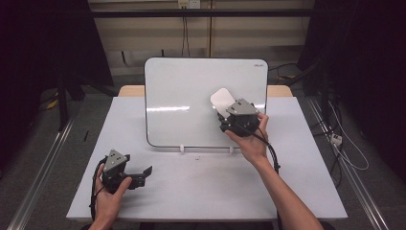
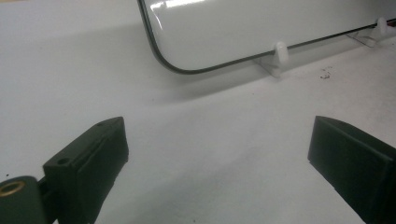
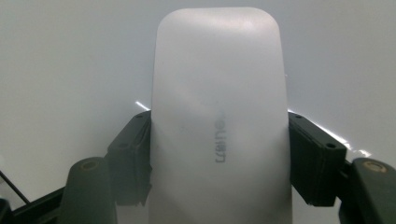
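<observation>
While clamped, eraser (image 3: 217,121) (lettering visible) meets whiteboard (image 1: 182,96).

Eraser (image 1: 222,100) seemingly against whiteboard (image 1: 182,96), standing on table (image 1: 201,191).

White table (image 1: 201,191), whiteboard (image 1: 191,96) propped upright on clips

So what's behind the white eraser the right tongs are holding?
Behind the white eraser, clamped in the right tongs, is the whiteboard, its face blank around the eraser. The patch directly under the eraser is covered, so I cannot tell whether it touches the board or what is beneath it.
</observation>
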`<state>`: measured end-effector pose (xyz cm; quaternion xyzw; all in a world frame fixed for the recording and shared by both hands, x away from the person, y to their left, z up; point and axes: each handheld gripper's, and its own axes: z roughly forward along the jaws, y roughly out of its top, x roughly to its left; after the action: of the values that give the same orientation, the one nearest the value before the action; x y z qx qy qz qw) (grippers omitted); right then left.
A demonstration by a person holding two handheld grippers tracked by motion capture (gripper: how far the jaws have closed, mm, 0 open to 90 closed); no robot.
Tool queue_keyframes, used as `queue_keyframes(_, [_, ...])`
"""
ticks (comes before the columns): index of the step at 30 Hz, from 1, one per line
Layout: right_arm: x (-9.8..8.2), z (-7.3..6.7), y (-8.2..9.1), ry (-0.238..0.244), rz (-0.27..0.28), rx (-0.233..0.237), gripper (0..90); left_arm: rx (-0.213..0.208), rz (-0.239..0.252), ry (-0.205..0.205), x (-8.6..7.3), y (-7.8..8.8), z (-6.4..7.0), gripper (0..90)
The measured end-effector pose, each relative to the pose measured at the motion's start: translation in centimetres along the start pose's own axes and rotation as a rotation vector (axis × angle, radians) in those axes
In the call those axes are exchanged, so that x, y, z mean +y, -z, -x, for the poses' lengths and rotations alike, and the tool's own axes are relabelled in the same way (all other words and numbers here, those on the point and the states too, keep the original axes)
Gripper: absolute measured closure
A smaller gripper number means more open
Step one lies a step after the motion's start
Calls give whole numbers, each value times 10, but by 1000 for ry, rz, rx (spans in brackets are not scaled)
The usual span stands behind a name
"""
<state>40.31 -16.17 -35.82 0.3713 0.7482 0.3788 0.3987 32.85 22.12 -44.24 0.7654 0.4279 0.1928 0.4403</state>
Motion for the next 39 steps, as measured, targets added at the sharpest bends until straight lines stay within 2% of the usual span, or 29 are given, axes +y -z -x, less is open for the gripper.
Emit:
queue_keyframes(7, [-12,7,9,10,-21,-15,315,-1,0,-1,0,0,-1,49])
queue_keyframes(15, [-27,18,19,-23,-38,-36,315,-6,-2,2,1,-2,0,49])
queue_keyframes(23, [-35,22,26,-22,-48,-46,315,9,7,15,-2,3,-2,49])
queue_keyframes(27, [-41,24,30,-34,-57,-44,315,11,13,8,-1,5,-2,49])
queue_keyframes(31, [-47,28,35,-39,-71,-60,314,6,13,2,0,5,-1,49])
queue_keyframes(33, [-52,29,36,-42,-79,-77,315,4,16,-1,0,5,0,49])
queue_keyframes(39, [-69,22,33,-38,-110,-79,314,0,13,-1,1,3,0,49])
